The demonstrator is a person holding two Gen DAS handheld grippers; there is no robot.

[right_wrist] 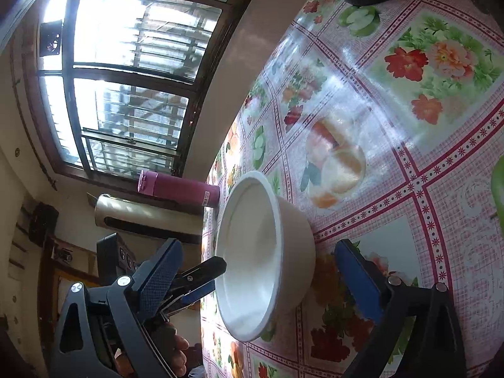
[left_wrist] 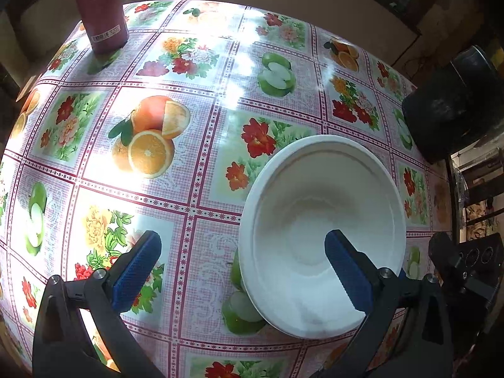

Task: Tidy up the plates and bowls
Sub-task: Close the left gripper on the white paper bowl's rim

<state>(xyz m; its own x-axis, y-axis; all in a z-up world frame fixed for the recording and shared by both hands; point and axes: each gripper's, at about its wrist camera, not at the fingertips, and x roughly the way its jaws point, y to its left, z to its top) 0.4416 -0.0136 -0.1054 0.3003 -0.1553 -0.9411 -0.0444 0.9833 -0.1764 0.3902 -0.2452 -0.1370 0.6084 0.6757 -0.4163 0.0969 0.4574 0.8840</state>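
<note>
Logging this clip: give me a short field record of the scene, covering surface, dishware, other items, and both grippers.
surface: table under a glossy fruit-and-flower cloth
dishware: one white bowl, upright, empty, resting on the cloth
other items: pink bottle standing at the far edge; dark pot at the right edge
left gripper: open above the bowl, one finger over its inside, one outside
right gripper: open, straddling the bowl, no contact visible

Table [left_wrist: 201, 100] w/ fruit-print cloth — white bowl [left_wrist: 321, 189], pink bottle [left_wrist: 100, 9].

Both wrist views closely share the bowl [left_wrist: 315, 195].
</note>
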